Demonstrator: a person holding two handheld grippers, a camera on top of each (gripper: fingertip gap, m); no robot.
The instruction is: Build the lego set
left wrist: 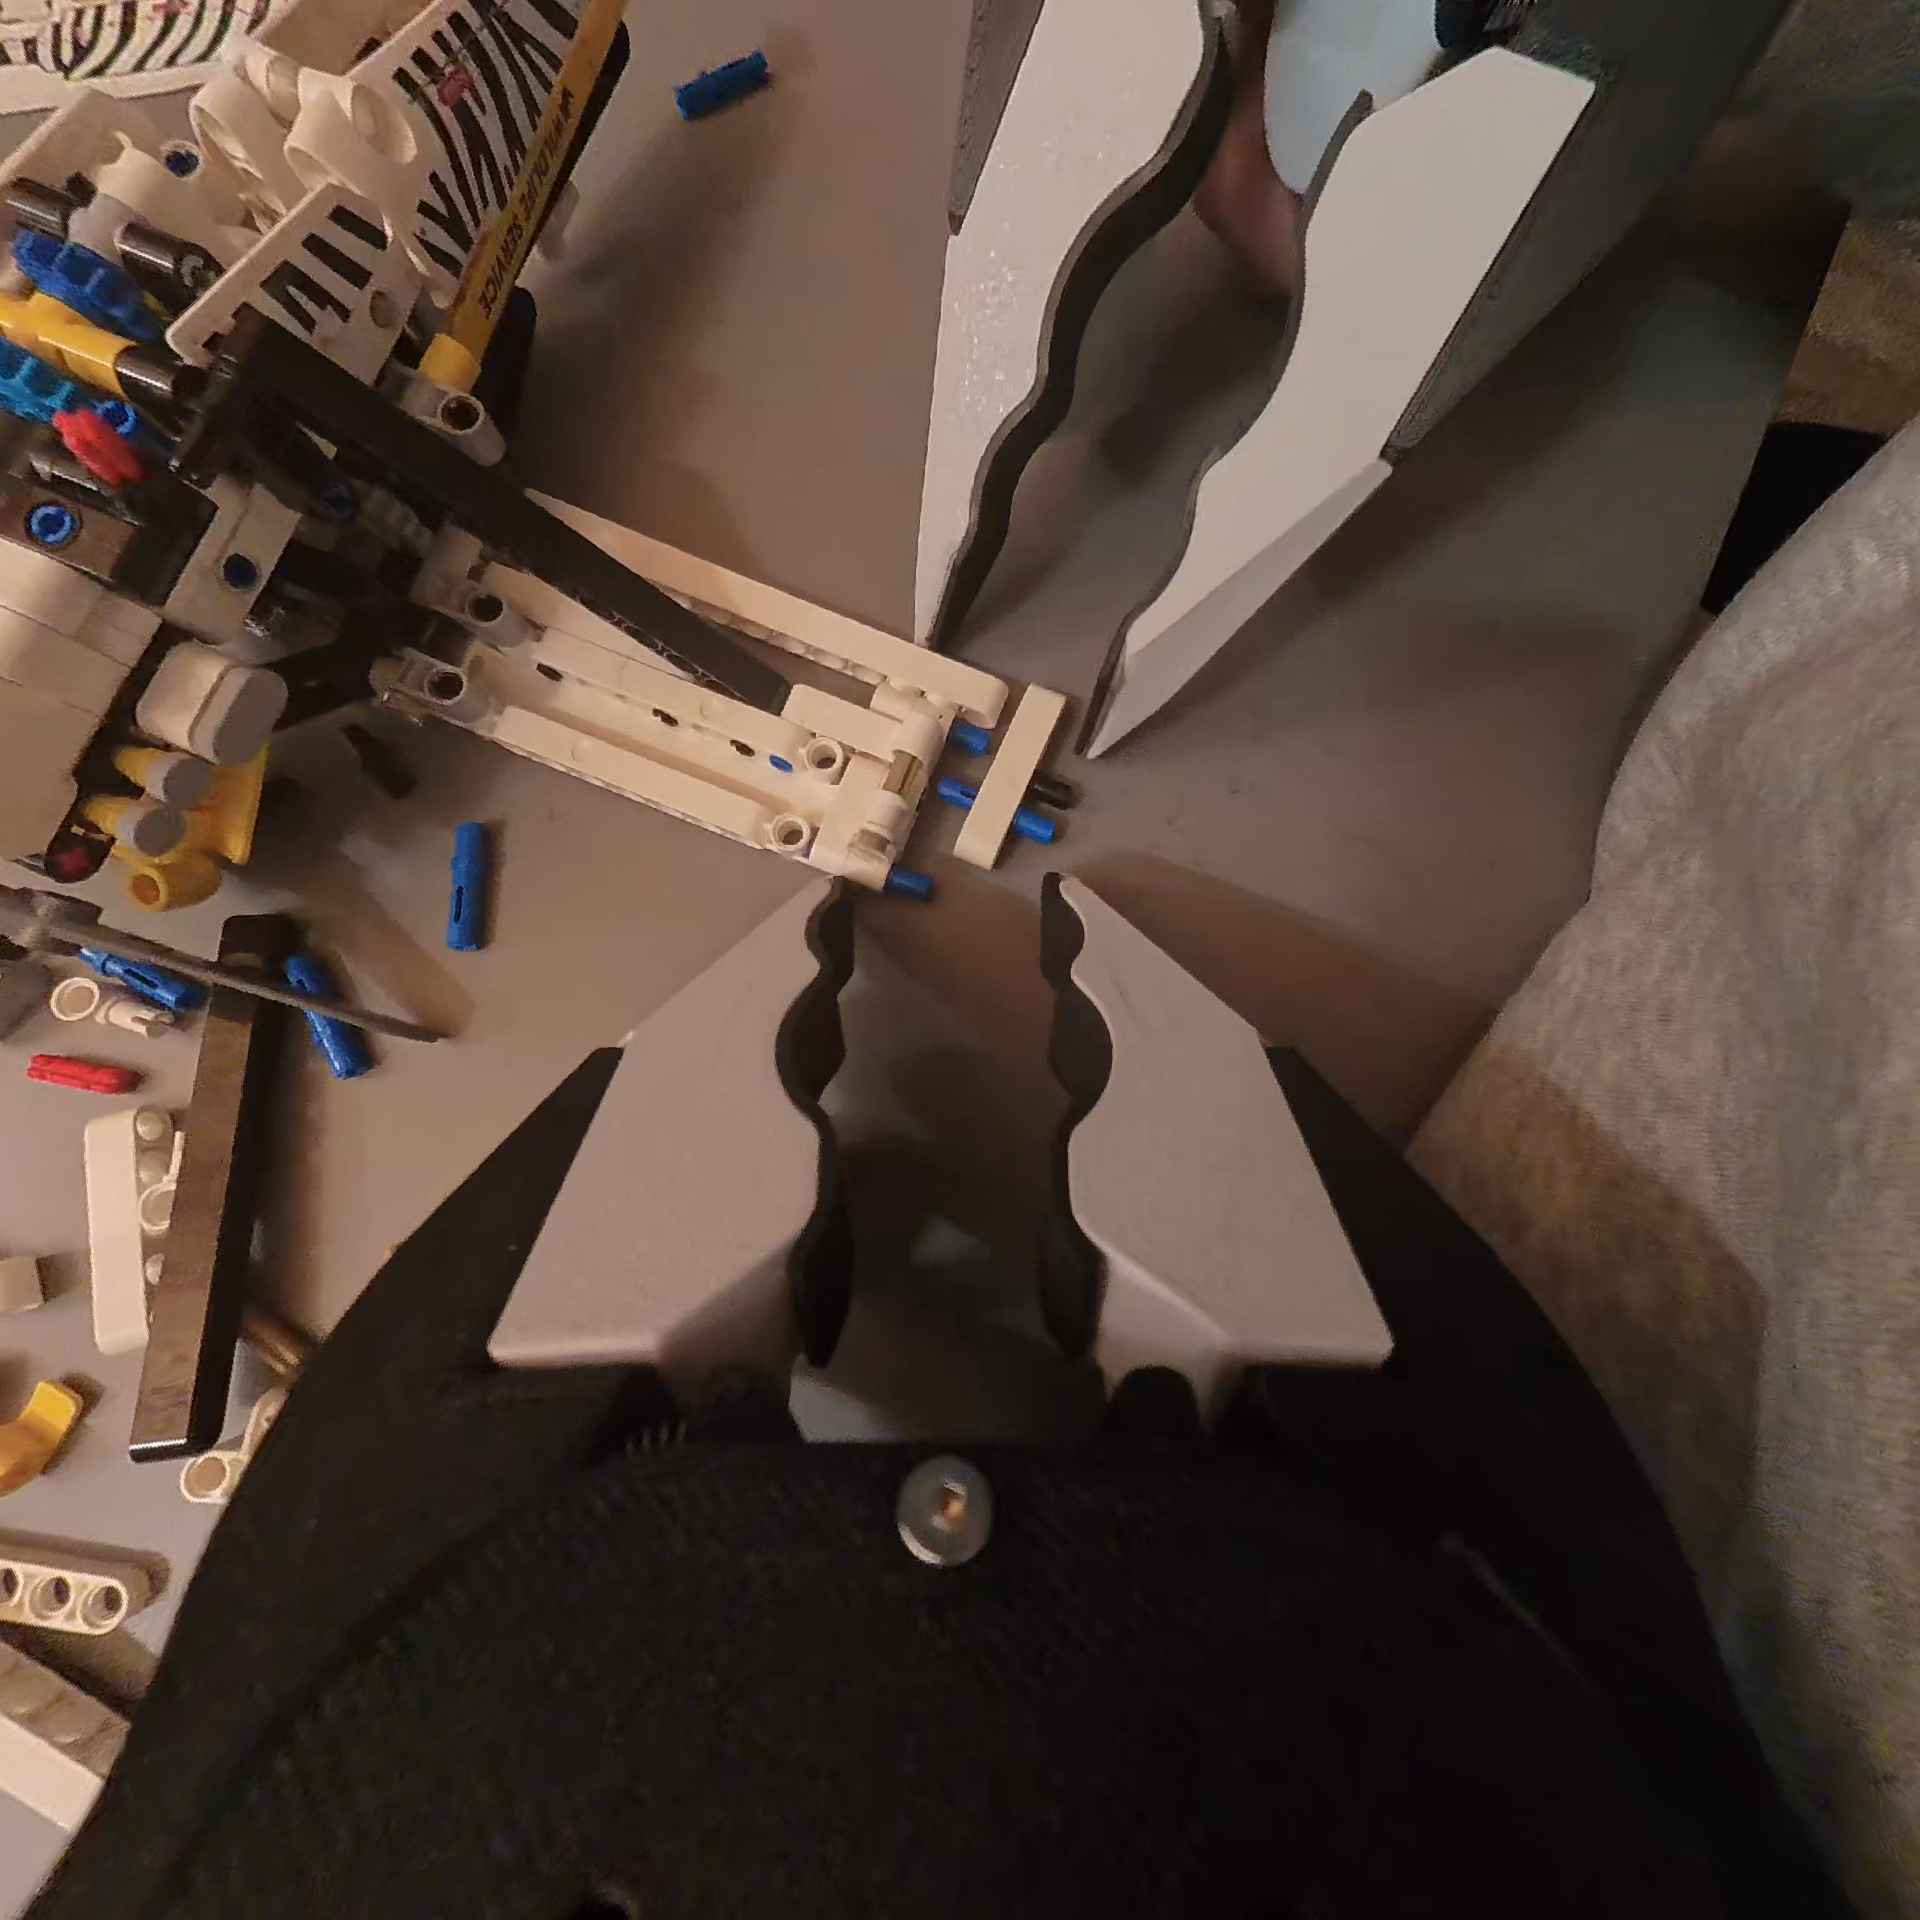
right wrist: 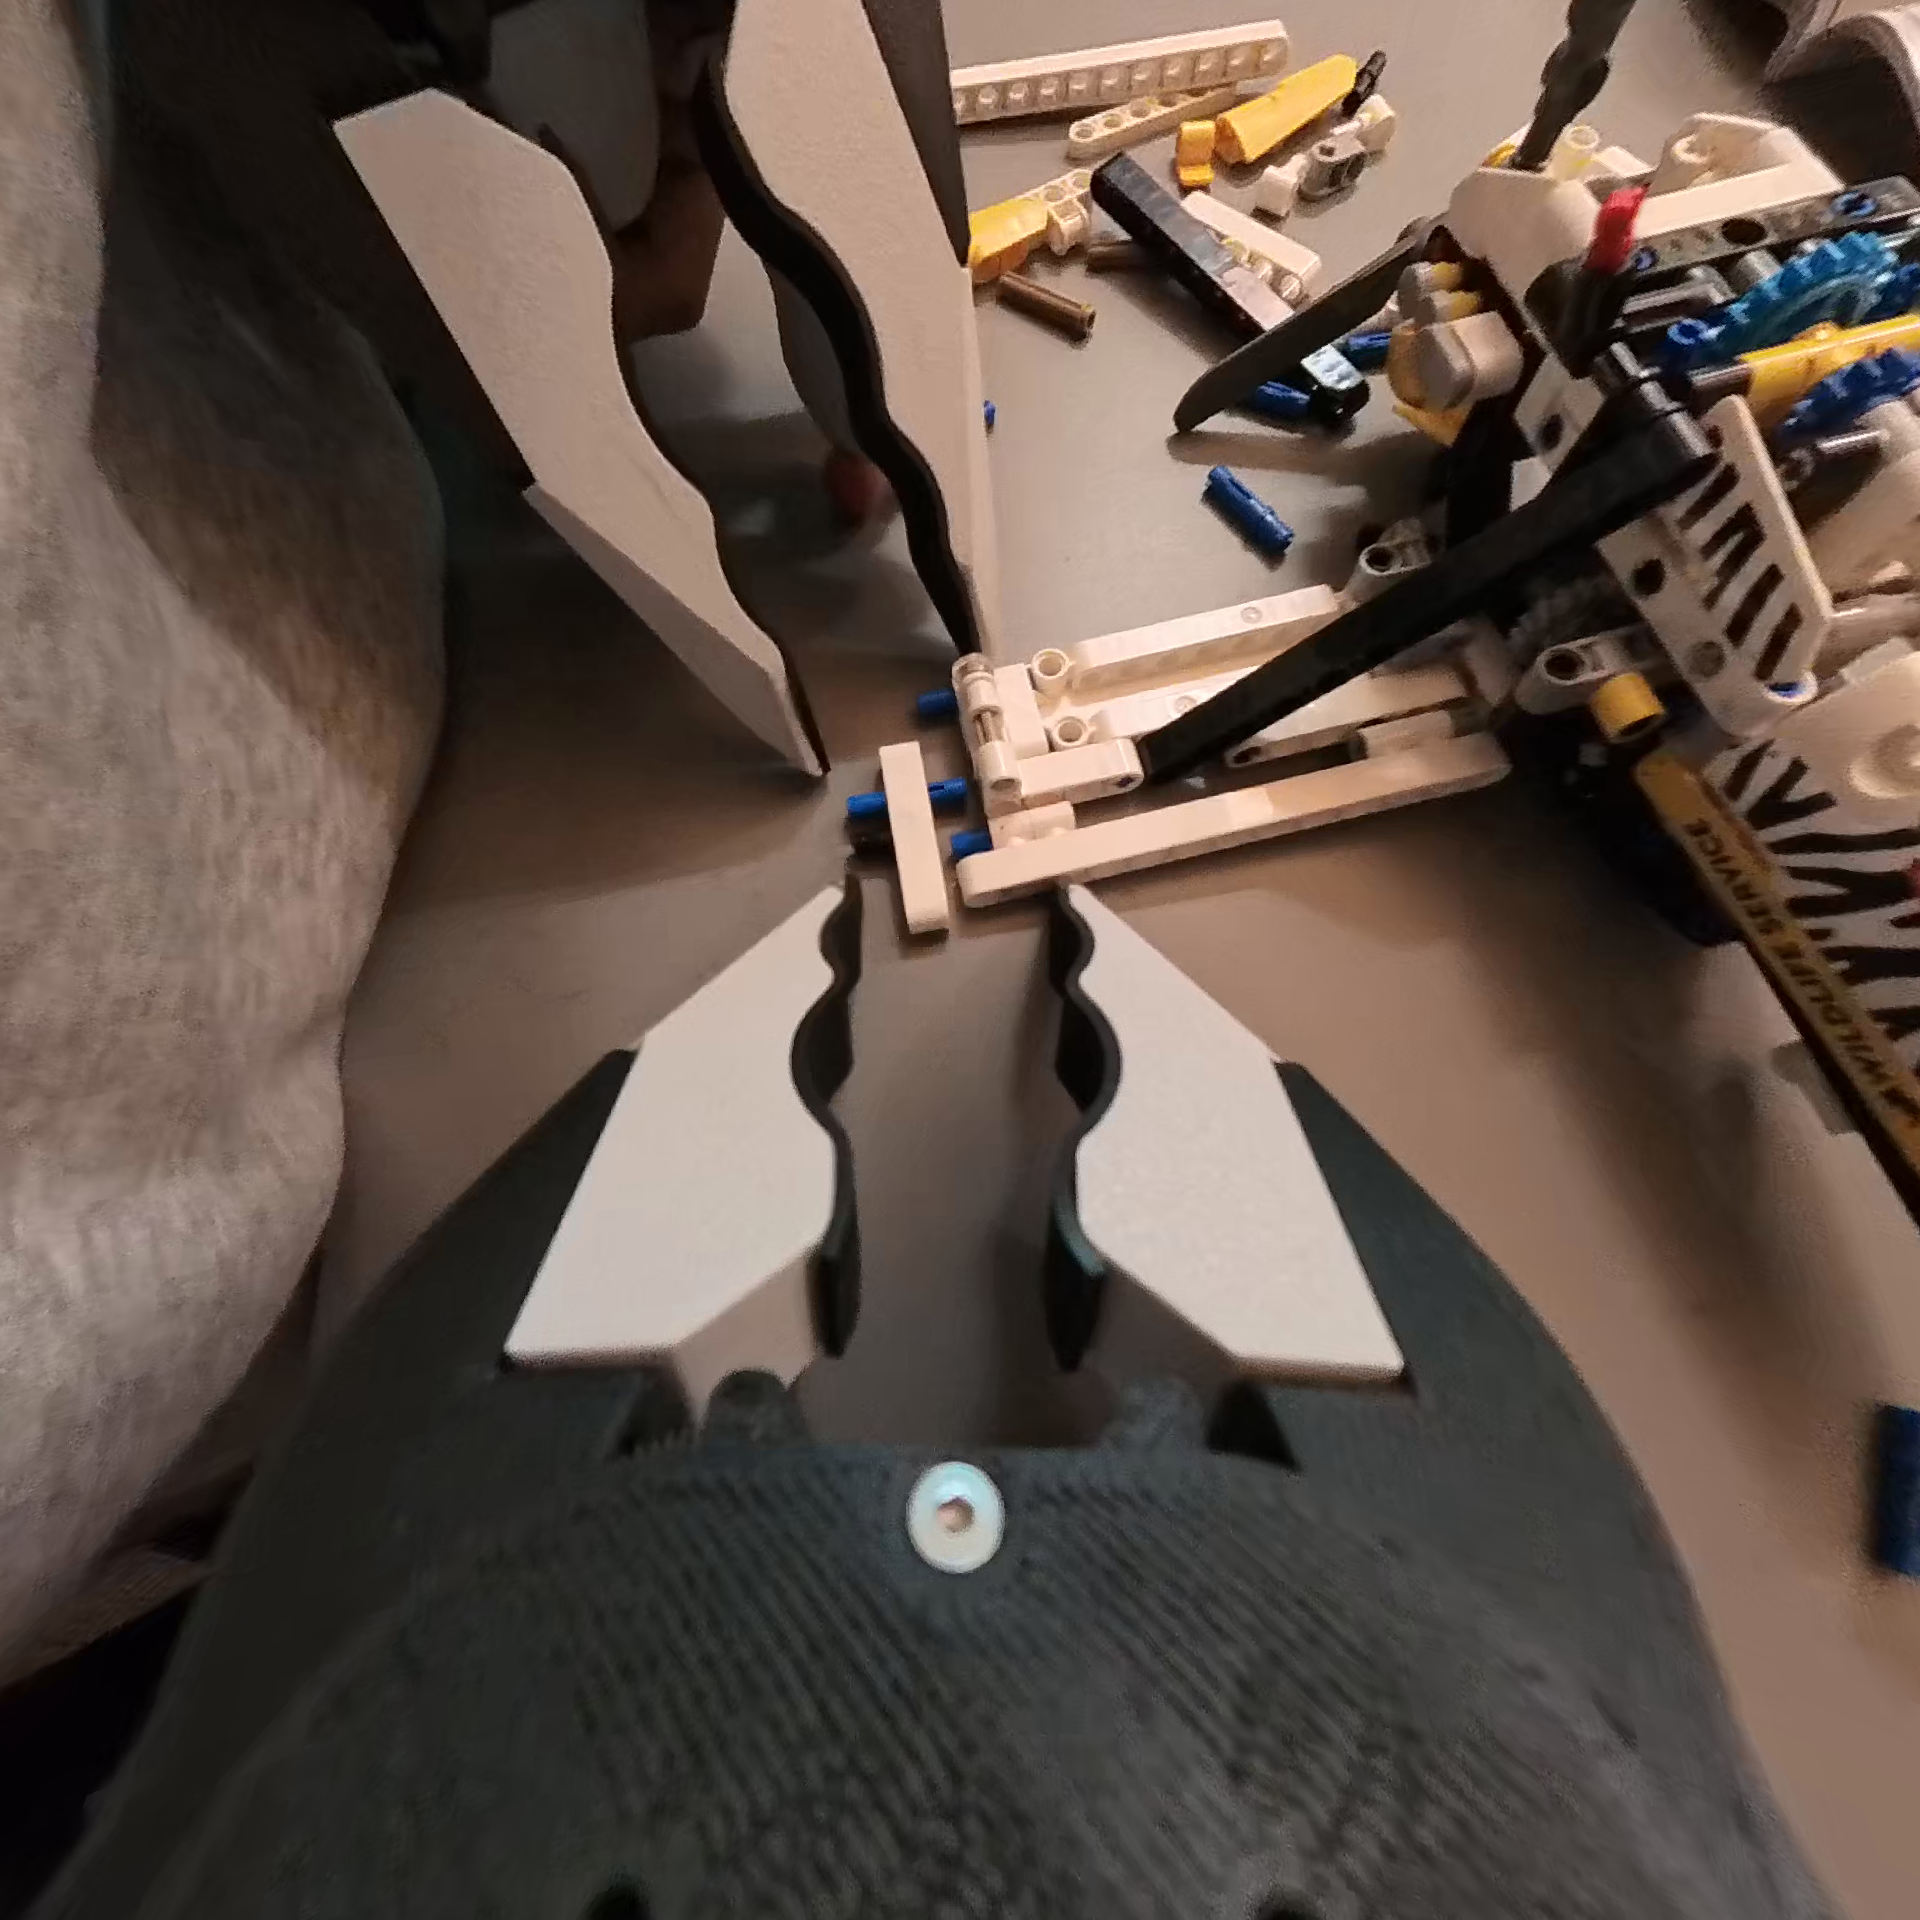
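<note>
Fingers [left wrist: 821, 1039] parted, white beam [left wrist: 1013, 774] between grippers, long beam [right wrist: 1117, 73] right-view only

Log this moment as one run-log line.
left gripper: open, empty | right gripper: open, empty | white bar: on table at model's tail end, between both grippers | blue pins: exposed

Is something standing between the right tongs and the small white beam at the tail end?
Nothing visible does. The right tongs are open, and the small white beam lies just ahead of their tips on bare table.
</note>
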